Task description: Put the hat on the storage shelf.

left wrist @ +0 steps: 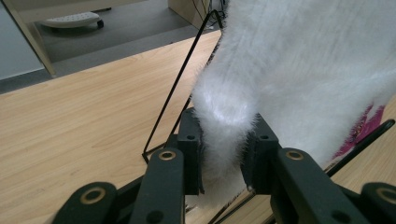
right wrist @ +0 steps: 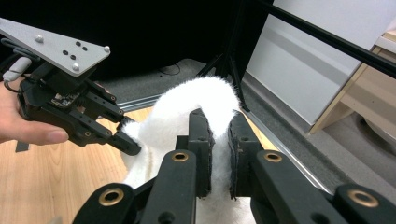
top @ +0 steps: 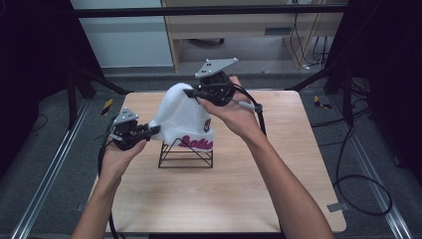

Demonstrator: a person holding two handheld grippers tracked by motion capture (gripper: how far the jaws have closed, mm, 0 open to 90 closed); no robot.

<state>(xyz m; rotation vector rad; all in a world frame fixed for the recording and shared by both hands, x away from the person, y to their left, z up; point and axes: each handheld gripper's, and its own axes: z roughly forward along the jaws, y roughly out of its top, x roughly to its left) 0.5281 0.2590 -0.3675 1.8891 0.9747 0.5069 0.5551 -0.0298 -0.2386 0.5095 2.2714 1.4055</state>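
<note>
White fuzzy hat (top: 180,117) sits on black wire stand (top: 185,154), wooden table (top: 234,184). Left gripper (top: 154,130) clamped on its side edge. Right gripper (top: 190,92) pinches its top.

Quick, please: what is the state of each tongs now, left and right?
Left tongs: closed on the white hat.
Right tongs: closed on the hat's top.

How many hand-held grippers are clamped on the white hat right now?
2. The left hand-held gripper pinches the white hat at its lower left edge; the right hand-held gripper pinches its top, above the wire stand.
</note>
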